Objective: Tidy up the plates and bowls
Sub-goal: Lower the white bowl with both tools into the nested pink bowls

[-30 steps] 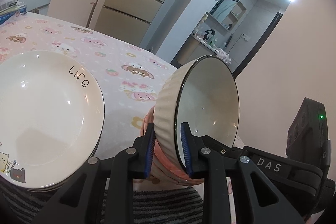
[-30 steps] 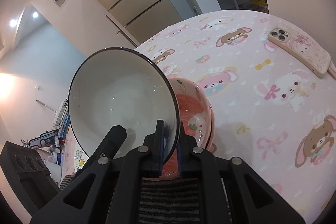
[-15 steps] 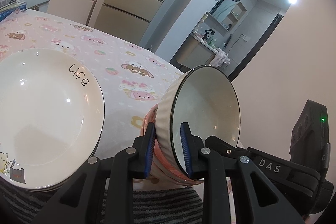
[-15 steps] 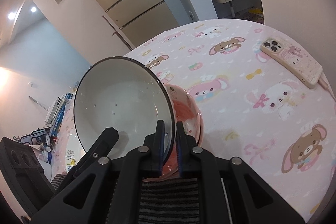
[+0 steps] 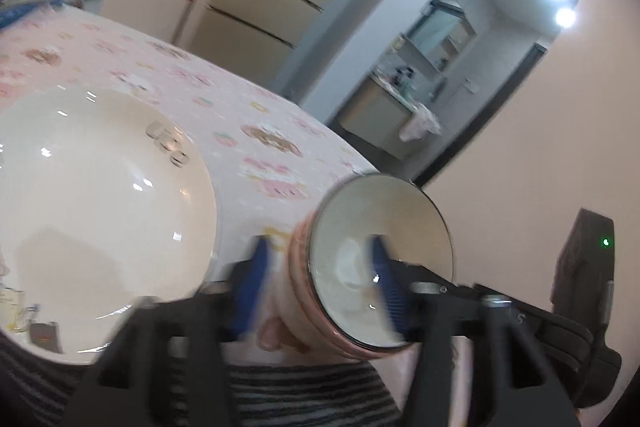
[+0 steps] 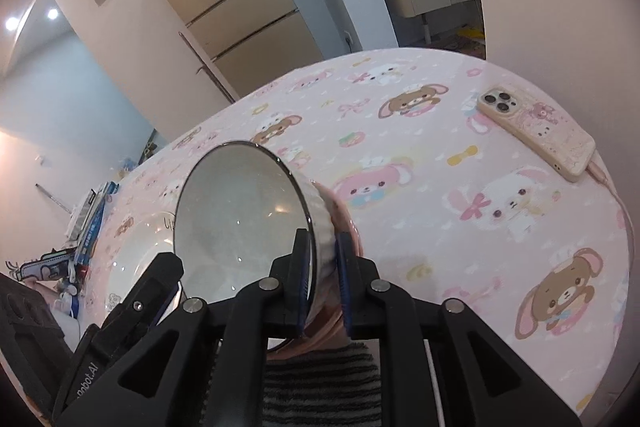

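A white ribbed bowl (image 5: 380, 251) with a dark rim lies tilted inside a pink bowl (image 5: 300, 279) on the pink cartoon tablecloth. My left gripper (image 5: 318, 261) straddles both bowls. Its jaws are opening: one blue pad is inside the white bowl, the other stands clear of the pink wall. In the right wrist view, my right gripper (image 6: 324, 263) is shut on the wall of the white bowl (image 6: 240, 211), with the pink bowl (image 6: 348, 223) just behind. Its jaws are starting to ease apart, pads still touching. A big white plate (image 5: 100, 207) marked "Life" lies to the left.
A phone (image 6: 536, 135) in a pale case lies on the table (image 6: 400, 155) at the far right, with its cable running off the edge. Books and boxes (image 6: 88, 223) are piled at the left end. A striped cloth (image 6: 320, 387) lies under the grippers.
The white bowl has sunk into the pink bowl and sits lower in both views. The left jaws have spread away from its wall. The right jaws still pinch the rim.
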Motion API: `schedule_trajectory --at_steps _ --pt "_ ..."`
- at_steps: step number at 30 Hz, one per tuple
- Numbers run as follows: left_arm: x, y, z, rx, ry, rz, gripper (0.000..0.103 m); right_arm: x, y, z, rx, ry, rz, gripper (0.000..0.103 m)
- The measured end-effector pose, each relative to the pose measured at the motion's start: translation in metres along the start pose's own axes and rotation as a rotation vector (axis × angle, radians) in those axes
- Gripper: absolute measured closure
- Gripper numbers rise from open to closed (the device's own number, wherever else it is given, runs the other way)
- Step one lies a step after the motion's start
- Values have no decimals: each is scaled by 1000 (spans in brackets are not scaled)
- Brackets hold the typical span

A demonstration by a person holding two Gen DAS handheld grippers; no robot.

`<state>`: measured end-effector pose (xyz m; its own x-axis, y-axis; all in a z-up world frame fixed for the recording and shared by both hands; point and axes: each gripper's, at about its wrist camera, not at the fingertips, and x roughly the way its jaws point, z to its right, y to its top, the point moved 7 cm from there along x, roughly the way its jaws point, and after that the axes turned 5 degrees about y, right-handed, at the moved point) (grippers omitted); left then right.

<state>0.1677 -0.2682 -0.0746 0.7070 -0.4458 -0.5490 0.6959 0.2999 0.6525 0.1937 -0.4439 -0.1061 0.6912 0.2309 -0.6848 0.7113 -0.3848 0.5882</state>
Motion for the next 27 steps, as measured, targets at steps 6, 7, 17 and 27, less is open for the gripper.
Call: schedule_trajectory --at_steps 6,7,17,27 --pt "8 2 -22 -158 -65 -51 66 2 2 1 7 17 -13 91" --pt "8 2 -23 -162 -68 -48 66 2 2 2 8 22 -13 91" --pt "6 6 -26 -159 -42 -24 90 -2 6 -9 -97 -51 -53 87" --pt "4 9 -29 -190 -84 -29 90 -5 13 -9 -131 -78 -65 87"
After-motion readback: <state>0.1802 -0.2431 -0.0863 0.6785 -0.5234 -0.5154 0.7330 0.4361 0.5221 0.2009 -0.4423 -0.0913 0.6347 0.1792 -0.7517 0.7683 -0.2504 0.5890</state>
